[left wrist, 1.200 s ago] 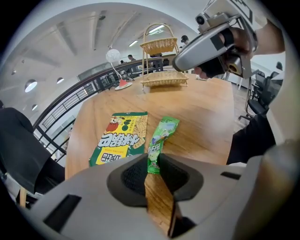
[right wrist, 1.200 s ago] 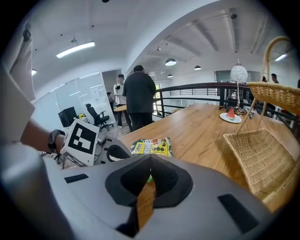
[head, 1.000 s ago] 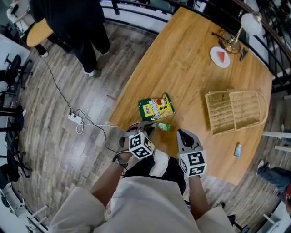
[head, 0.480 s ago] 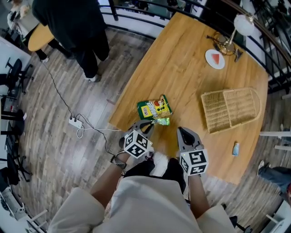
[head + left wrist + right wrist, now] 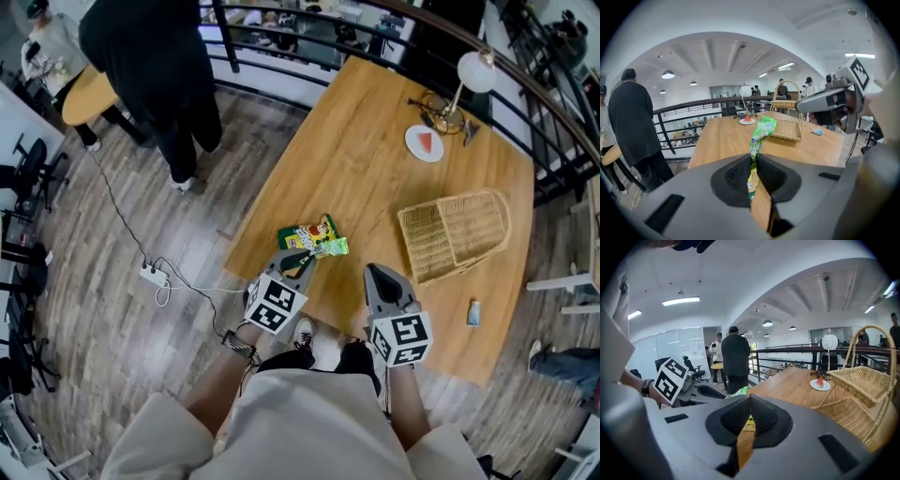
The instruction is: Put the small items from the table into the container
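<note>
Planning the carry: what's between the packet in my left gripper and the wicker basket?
Head view: only bare table between the packet and wicker basket.

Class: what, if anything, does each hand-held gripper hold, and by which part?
The left hand-held gripper pinches a small green snack packet by its near end; the right hand-held gripper is shut on nothing.

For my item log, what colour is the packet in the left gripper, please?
The packet is bright green with yellow print, clearest in the left gripper view.

Bare tabletop (image 5: pixel 366 169) — wicker basket (image 5: pixel 455 234) rightward
</note>
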Available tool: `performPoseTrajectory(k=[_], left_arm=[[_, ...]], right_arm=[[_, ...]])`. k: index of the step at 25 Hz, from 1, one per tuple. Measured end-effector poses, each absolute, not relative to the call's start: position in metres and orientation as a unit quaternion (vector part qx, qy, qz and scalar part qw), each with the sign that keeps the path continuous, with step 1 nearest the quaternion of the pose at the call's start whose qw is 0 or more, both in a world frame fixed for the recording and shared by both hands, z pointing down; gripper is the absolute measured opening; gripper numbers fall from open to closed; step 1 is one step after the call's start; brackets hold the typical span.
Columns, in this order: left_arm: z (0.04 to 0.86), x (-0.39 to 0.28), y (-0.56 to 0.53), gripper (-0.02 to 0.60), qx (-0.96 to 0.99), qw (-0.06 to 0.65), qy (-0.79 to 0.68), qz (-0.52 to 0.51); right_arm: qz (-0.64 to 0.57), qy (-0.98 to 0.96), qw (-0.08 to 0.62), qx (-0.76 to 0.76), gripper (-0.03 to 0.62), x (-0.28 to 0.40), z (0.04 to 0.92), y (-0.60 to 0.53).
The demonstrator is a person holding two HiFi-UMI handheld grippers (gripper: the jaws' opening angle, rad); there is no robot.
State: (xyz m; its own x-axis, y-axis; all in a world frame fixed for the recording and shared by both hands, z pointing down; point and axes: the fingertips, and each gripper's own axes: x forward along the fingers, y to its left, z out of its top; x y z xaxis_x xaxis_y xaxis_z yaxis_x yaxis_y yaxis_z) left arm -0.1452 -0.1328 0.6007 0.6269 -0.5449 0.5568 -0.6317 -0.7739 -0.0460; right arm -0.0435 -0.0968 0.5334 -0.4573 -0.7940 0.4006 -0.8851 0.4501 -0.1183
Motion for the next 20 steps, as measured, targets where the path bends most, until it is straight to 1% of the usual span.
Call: performPoseTrajectory(k=[10,16,20], left_arm=[[0.515,-0.135,-0.142,0.041,0.913,0.059,-0.355,0.191],[0.463,-0.131,-0.141,0.041,0.918,0.01,-0.363,0.157],[0.423,-0.128,-0.137,0.041,0.918,-0.044,-0.37,0.138]], right_arm=[[0.093,-0.85,0.092,0.511,0.014,-0.039,0.452,-0.105],[0.055,-0.859,0.057,0.506,0.013,-0.044,0.404,-0.101],[0.023,-0.861,0.043,0.506,0.013,-0.048,0.374,-0.096]])
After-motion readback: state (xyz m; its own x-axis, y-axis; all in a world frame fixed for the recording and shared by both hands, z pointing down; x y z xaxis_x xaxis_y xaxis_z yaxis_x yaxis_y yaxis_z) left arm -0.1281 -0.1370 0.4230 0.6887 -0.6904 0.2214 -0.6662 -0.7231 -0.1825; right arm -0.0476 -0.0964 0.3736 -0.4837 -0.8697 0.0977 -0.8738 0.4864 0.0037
